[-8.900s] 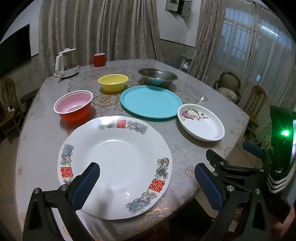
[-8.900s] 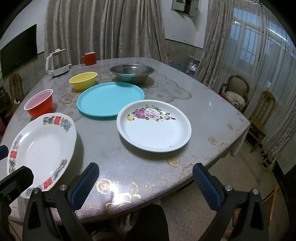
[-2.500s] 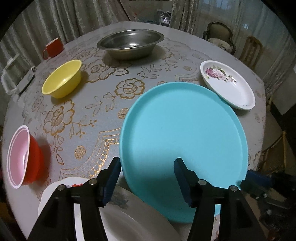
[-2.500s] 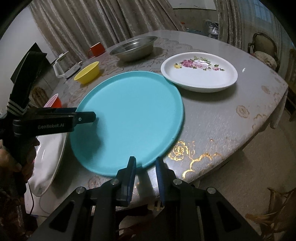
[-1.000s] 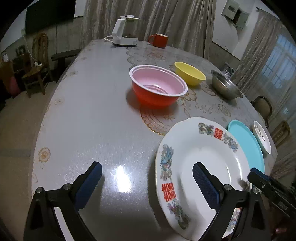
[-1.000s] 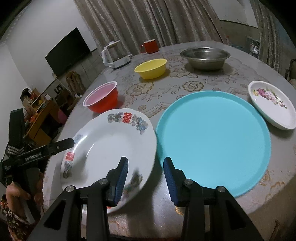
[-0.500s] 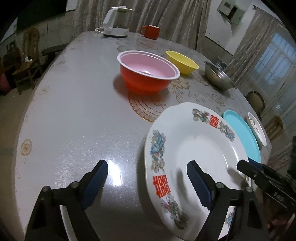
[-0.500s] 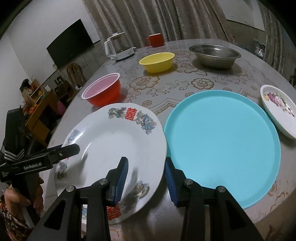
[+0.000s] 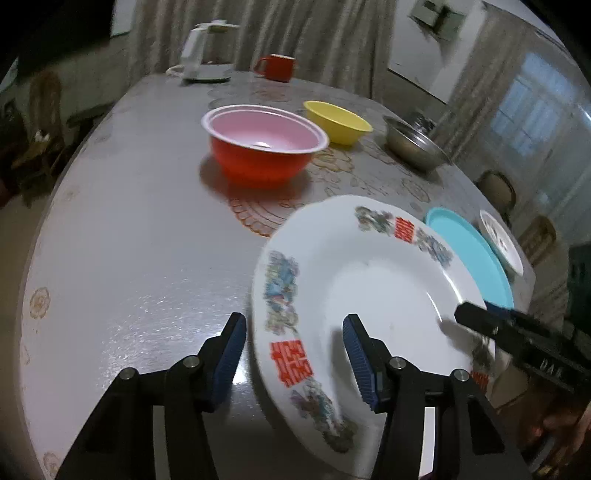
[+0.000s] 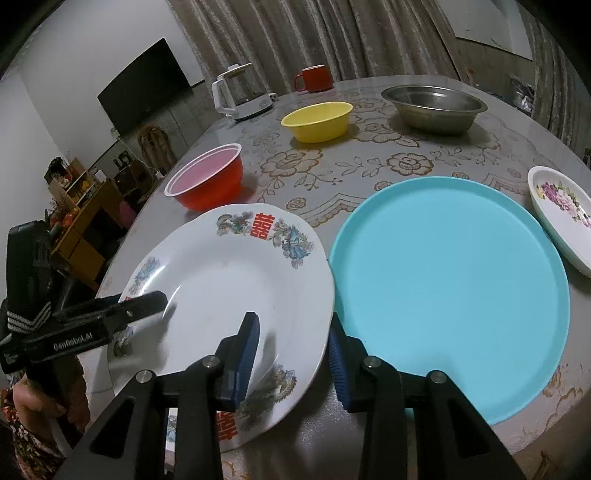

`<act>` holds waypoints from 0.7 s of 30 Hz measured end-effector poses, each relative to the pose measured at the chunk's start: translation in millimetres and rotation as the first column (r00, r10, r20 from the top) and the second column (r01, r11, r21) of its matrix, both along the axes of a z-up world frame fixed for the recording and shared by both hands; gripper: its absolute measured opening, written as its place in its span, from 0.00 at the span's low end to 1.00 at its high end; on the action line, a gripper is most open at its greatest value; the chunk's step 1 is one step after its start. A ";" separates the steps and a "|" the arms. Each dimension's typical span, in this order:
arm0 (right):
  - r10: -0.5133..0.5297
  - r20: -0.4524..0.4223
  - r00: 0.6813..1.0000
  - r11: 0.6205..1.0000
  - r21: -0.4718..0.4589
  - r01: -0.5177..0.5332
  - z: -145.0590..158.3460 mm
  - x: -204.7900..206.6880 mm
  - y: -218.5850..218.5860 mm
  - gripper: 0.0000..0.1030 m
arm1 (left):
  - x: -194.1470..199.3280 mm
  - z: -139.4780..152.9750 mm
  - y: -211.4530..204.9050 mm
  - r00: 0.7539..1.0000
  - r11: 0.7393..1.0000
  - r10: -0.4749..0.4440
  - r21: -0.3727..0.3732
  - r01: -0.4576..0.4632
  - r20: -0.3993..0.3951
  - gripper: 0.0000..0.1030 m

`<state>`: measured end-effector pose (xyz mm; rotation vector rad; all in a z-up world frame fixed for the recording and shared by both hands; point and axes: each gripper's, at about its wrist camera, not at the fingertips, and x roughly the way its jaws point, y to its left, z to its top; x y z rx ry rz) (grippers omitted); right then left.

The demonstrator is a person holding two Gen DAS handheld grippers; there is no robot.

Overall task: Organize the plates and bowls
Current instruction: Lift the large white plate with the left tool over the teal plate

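Both tools sit at the near rim of the big white plate (image 10: 229,280), the one w/ red characters & blue-green motifs on its border. Left tool (image 9: 293,354) straddles the plate's left edge: one blue pad outside on the table (image 9: 122,229) side, the other over the plate's well, jaws part open w/ clear gaps, not clamped. Right tool (image 10: 291,356) straddles the plate's right edge the same way, left pad over the plate, right pad between it & the teal plate (image 10: 454,280); also part open, holding nothing that I can see. White plate looks tilted in the left view, though I can't tell if it's off the table.

Teal plate lies flat just right of the white one, rims nearly touching. Small floral plate (image 10: 561,210) sits at the teal plate's far-right edge, very close. Behind: red bowl (image 10: 208,181) w/ pink inside, just beyond the white plate; yellow bowl (image 10: 317,120) further back; steel bowl (image 10: 434,105) to its right. Kettle (image 10: 240,94) & red mug (image 10: 314,79) stand at the table's far side, near the curtains (image 10: 332,33).
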<state>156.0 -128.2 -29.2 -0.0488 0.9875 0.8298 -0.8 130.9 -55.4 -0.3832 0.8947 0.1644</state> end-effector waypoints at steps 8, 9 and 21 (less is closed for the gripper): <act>0.018 -0.078 0.997 1.000 0.020 -0.017 -12.2 2.6 2.6 0.29 | -0.4 -0.7 -5.7 0.998 0.999 -0.050 0.003 0.050 0.027 0.50; 0.019 -0.066 0.998 1.000 0.017 -0.018 -12.1 1.5 2.8 0.28 | -0.2 -0.8 -6.5 0.998 0.998 -0.058 0.001 0.058 0.032 0.50; 0.039 0.021 0.999 0.999 -0.030 -0.038 -10.0 -5.1 4.5 0.25 | -5.7 3.2 -13.8 0.997 0.999 -0.042 0.034 0.040 0.057 0.50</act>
